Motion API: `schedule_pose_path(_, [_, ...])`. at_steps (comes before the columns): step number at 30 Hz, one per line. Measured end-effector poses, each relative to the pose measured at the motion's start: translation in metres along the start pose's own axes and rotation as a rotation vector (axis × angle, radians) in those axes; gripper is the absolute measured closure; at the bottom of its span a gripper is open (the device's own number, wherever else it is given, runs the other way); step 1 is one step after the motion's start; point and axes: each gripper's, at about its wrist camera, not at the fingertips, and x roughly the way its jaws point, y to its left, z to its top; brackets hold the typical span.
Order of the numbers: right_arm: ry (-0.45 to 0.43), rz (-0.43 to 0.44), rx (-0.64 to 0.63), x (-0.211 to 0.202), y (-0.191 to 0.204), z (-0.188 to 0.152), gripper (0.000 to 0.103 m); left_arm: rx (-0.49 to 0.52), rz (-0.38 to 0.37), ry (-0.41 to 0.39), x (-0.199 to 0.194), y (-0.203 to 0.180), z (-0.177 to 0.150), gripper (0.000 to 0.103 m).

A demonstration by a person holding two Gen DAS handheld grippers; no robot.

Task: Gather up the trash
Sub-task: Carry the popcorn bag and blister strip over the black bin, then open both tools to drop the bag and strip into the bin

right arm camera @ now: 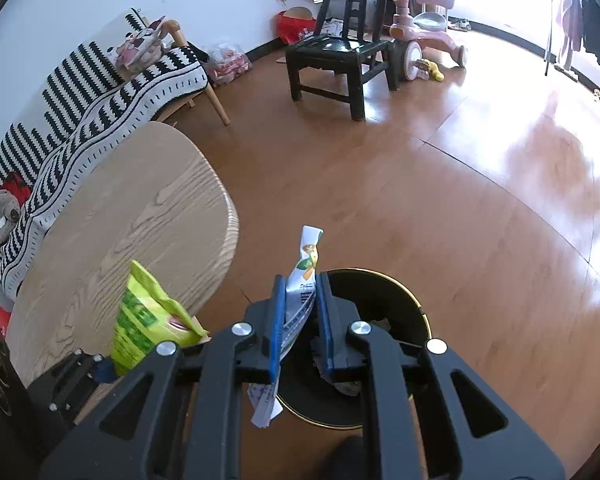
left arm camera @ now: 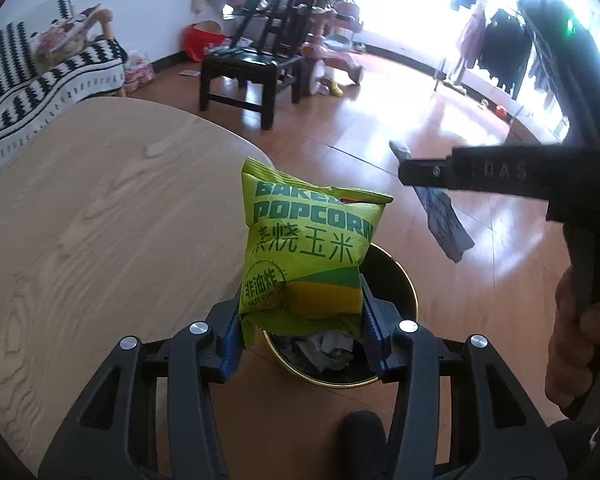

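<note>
My left gripper (left arm camera: 300, 300) is shut on a green popcorn bag (left arm camera: 308, 240), which stands upright between the blue pads, just off the edge of the round wooden table (left arm camera: 100, 220). Below it on the floor is a black bin with a gold rim (left arm camera: 410, 280), holding crumpled paper (left arm camera: 328, 348). My right gripper (right arm camera: 301, 280) is shut on a narrow white wrapper (right arm camera: 306, 256) above the same bin (right arm camera: 384, 292). From the left wrist view the right gripper (left arm camera: 406, 172) comes in from the right with the wrapper (left arm camera: 444, 224) hanging from it. The popcorn bag (right arm camera: 148, 320) shows at the right view's lower left.
A hand (left arm camera: 572, 340) holds the right gripper's handle. A black wooden chair (right arm camera: 336, 56) and a pink tricycle (right arm camera: 420, 36) stand on the wood floor beyond the bin. A black-and-white striped sofa (right arm camera: 84, 112) runs behind the table (right arm camera: 140, 208).
</note>
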Motion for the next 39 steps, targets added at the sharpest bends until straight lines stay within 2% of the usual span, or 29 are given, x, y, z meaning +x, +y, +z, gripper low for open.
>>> schedule_pose_path(8, [0.011,-0.003,0.013,0.004,-0.005,0.004,0.087,0.003,-0.01,0.033,0.016,-0.003,0.0,0.055])
schedule_pose_path(21, [0.004,-0.007,0.03,0.003,-0.007,0.003,0.087,0.004,-0.027,0.026,0.021,-0.004,0.003,0.053])
schedule_pose_path(22, [0.004,-0.008,0.034,0.003,-0.009,0.002,0.085,0.003,-0.031,0.023,0.021,-0.003,0.003,0.053])
schedule_pose_path(24, [0.005,-0.003,0.046,0.003,-0.011,0.002,0.058,-0.002,-0.041,0.013,0.021,-0.002,0.002,0.05])
schedule_pose_path(25, [0.0,-0.004,0.051,0.002,-0.013,0.002,0.032,-0.004,-0.043,0.011,0.021,-0.001,0.002,0.046])
schedule_pose_path(26, [-0.02,-0.012,0.056,-0.001,-0.014,0.002,0.025,-0.005,-0.048,0.009,0.021,-0.001,0.002,0.043])
schedule_pose_path(29, [-0.041,-0.014,0.055,-0.007,-0.014,0.004,0.025,-0.004,-0.049,0.002,0.022,-0.003,0.002,0.031])
schedule_pose_path(39, [-0.041,-0.016,0.055,-0.006,-0.013,0.005,0.025,-0.017,-0.053,-0.015,0.019,-0.002,0.005,0.023])
